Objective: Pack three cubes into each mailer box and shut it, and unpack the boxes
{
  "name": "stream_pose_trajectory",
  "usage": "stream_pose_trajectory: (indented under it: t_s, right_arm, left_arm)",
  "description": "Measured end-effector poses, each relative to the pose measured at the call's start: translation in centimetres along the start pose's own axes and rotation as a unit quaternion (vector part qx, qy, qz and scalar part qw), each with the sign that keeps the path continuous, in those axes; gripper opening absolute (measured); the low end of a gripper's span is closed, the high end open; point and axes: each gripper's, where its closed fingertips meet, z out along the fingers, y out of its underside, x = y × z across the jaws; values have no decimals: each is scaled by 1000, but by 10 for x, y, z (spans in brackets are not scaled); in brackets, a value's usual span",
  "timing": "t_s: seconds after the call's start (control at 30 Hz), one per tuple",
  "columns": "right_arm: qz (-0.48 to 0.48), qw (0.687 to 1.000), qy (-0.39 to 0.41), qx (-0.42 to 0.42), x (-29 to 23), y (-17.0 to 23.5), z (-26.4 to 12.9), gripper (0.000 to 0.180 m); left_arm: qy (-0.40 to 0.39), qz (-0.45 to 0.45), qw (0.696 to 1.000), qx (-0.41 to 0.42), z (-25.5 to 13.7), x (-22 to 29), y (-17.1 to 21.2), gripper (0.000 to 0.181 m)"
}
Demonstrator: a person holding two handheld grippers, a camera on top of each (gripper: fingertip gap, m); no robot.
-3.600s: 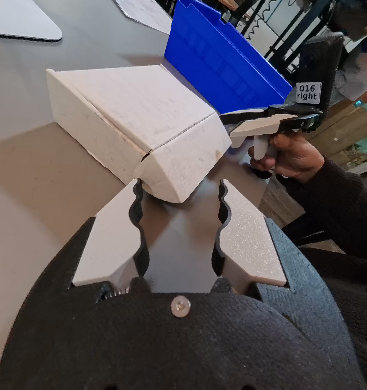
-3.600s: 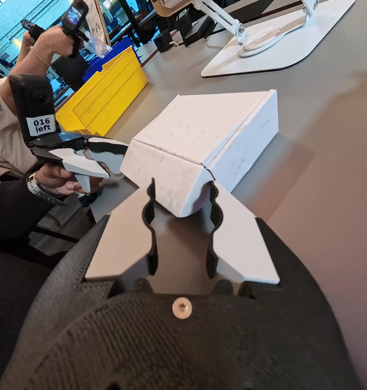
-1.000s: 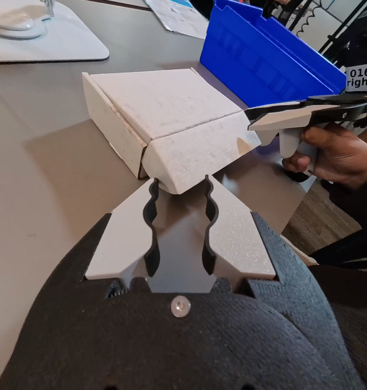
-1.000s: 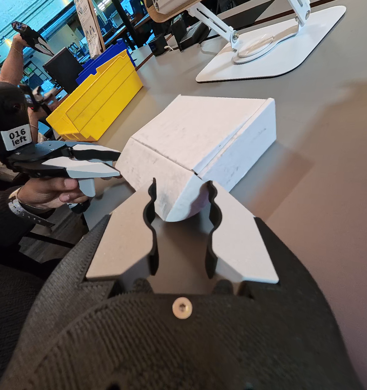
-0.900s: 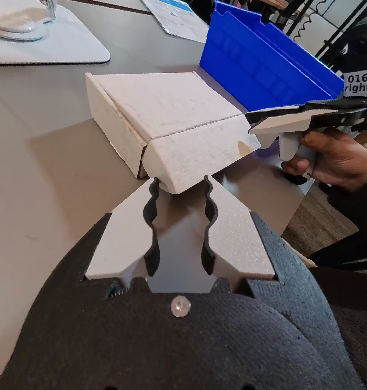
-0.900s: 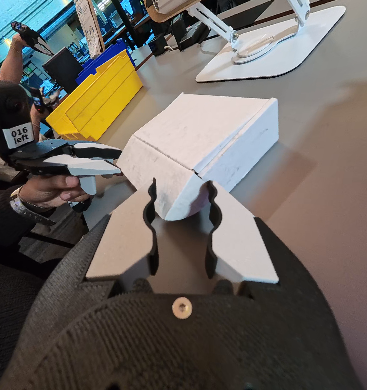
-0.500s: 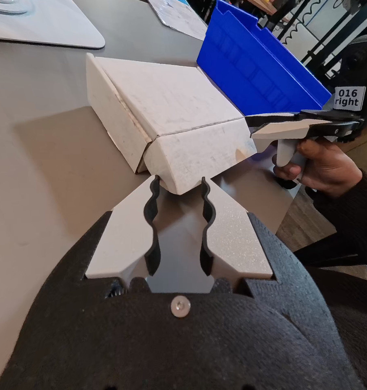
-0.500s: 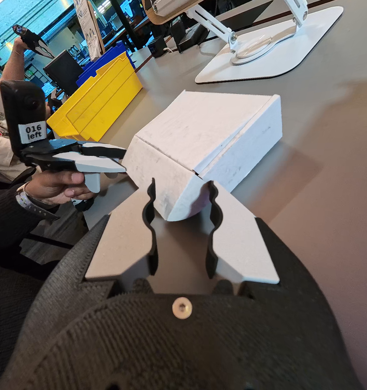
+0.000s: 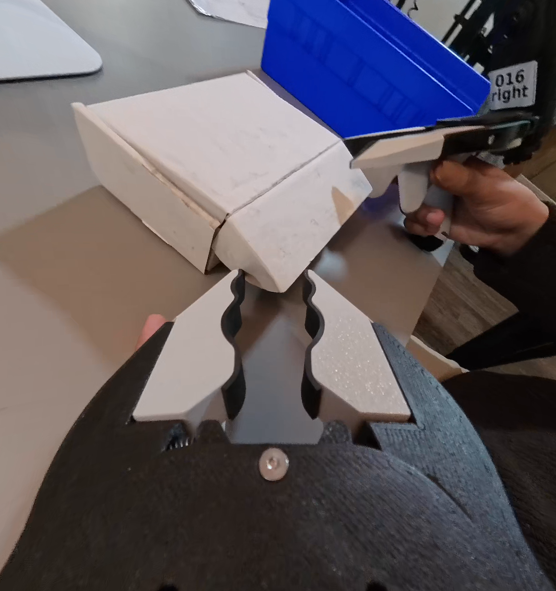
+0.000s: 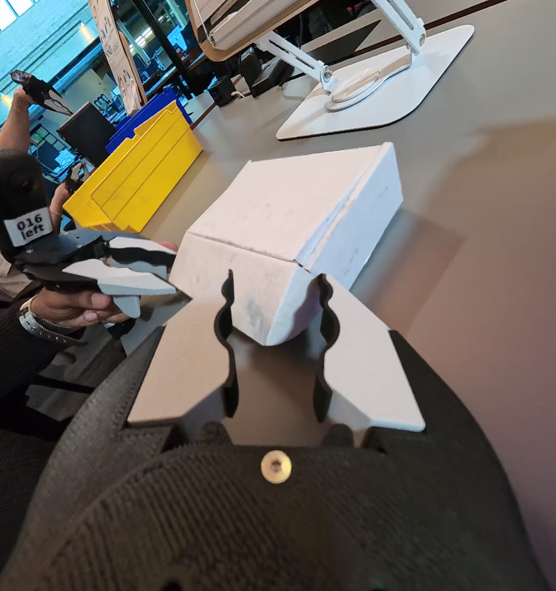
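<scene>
Left wrist view: left gripper [image 9: 272,278] spread open around the near left corner of the white mailer box's [image 9: 206,150] front flap, box sitting on the grey table [image 9: 46,256]. Right gripper [image 10: 275,281] gapes open at the near right corner, blue bin [image 9: 366,64] just behind.

A scuffed white mailer box [image 9: 212,160] sits on a grey desk [image 9: 46,287], between a bright blue bin [image 9: 366,67] and a yellow bin [image 10: 136,179]; grey-fingered grippers have black wavy-lined jaws.
</scene>
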Motion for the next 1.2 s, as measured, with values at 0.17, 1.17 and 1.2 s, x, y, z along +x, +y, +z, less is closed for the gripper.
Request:
stream_pose_trajectory:
  t_s: [0.17, 1.17, 1.2]
  right_arm:
    - [-3, 1000, 3, -3, 2, 1, -2, 50]
    - [-32, 999, -5, -16, -3, 3, -3, 49]
    - [-38, 999, -1, -16, -3, 3, -4, 51]
  left_arm:
    - [12, -6, 1000, -2, -1, 6, 3, 38]
    - [49, -89, 991, 88, -11, -27, -30, 63]
    - [53, -91, 991, 87, -11, -28, -30, 64]
